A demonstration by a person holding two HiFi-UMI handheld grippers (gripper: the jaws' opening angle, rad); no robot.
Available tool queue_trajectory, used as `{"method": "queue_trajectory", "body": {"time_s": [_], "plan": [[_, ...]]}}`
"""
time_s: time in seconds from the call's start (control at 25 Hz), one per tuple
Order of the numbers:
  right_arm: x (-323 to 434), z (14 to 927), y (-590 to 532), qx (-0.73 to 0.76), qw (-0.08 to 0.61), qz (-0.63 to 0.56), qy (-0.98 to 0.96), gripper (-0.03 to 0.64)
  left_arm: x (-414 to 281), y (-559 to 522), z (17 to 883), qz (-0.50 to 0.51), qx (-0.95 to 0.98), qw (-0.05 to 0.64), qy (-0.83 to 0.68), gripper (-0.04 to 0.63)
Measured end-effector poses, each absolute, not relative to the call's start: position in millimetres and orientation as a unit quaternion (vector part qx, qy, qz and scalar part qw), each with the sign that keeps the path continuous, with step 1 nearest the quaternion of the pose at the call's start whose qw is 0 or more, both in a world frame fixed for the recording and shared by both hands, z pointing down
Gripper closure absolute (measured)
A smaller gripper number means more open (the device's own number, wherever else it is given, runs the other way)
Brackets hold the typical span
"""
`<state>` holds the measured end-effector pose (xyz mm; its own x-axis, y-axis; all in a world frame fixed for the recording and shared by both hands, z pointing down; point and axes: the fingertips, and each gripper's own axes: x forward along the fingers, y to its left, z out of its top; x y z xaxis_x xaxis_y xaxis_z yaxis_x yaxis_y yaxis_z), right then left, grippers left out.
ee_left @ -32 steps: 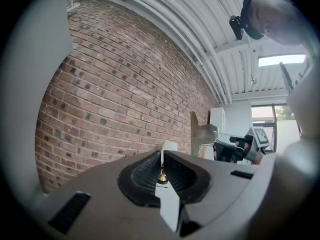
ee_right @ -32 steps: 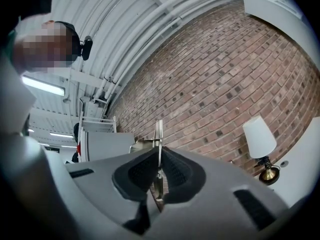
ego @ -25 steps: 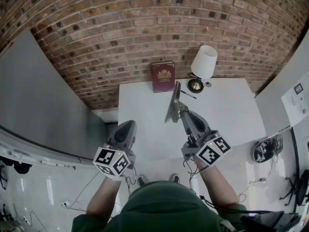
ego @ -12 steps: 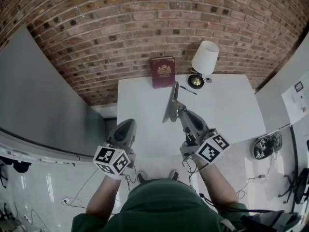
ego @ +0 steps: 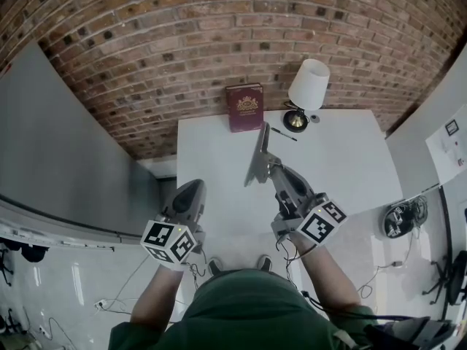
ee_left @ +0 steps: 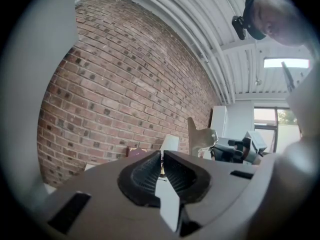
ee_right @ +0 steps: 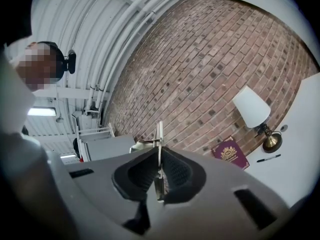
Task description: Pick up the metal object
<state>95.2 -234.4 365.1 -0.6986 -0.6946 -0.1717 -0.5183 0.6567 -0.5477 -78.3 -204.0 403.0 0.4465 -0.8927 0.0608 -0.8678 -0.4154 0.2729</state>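
Observation:
The metal object (ego: 258, 156) is a flat grey plate held on edge above the white table (ego: 343, 170). My right gripper (ego: 272, 168) is shut on its lower end. In the right gripper view the plate (ee_right: 159, 136) rises thin and upright from between the pads of the right gripper (ee_right: 159, 178). My left gripper (ego: 191, 188) hangs at the table's near left corner, off to the left of the plate. The left gripper (ee_left: 161, 170) is shut with nothing between its pads. From there the metal object (ee_left: 199, 136) shows to the right, above the right gripper (ee_left: 239, 150).
A dark red book (ego: 244, 107) leans on the brick wall at the table's far edge. A lamp with a white shade (ego: 307, 86) stands beside it on a brass base, with a black pen (ego: 283, 134) lying near. A grey panel (ego: 66, 152) stands at the left.
The right gripper keeps the metal object in nearly the same spot above the table. The left gripper has not moved. The head view has shifted slightly.

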Motion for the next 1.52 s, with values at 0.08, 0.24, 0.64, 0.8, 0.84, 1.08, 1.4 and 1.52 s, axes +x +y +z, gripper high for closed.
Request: {"method": "queue_trajectory", "body": {"time_s": [0.08,0.24,0.64,0.8,0.84,1.08,1.4,1.52], "plan": [[96.1,365.5,-234.4,-0.34,0.188,-0.238,0.89,0.597,-77.8,-203.9,402.9,-0.047,0.84,0.133,-0.523,0.58],[96.2,364.0,-232.2,-0.337,0.19,-0.241,0.89,0.597,-77.3,-202.0,402.1,-0.047,0.84,0.134,-0.523,0.58],[95.1,363.6,-229.4,-0.333,0.193,-0.245,0.89,0.597,-78.0,-199.4,401.2,-0.047,0.84,0.134,-0.524,0.58],[94.0,363.8,-227.8,-0.331,0.193,-0.245,0.89,0.598,-78.2,-197.8,401.6,-0.046,0.84,0.134,-0.524,0.58],[93.8,363.9,-227.8,-0.331,0.193,-0.246,0.89,0.598,-78.3,-197.7,401.6,-0.046,0.84,0.134,-0.524,0.58],[92.4,364.7,-227.3,-0.33,0.192,-0.245,0.891,0.598,-79.4,-197.6,402.5,-0.045,0.84,0.134,-0.524,0.58],[90.3,363.3,-227.7,-0.327,0.19,-0.243,0.893,0.598,-79.6,-199.2,402.2,-0.045,0.841,0.134,-0.523,0.58],[89.5,363.0,-227.7,-0.326,0.189,-0.242,0.894,0.598,-79.5,-199.6,402.3,-0.045,0.841,0.135,-0.522,0.58]]}}
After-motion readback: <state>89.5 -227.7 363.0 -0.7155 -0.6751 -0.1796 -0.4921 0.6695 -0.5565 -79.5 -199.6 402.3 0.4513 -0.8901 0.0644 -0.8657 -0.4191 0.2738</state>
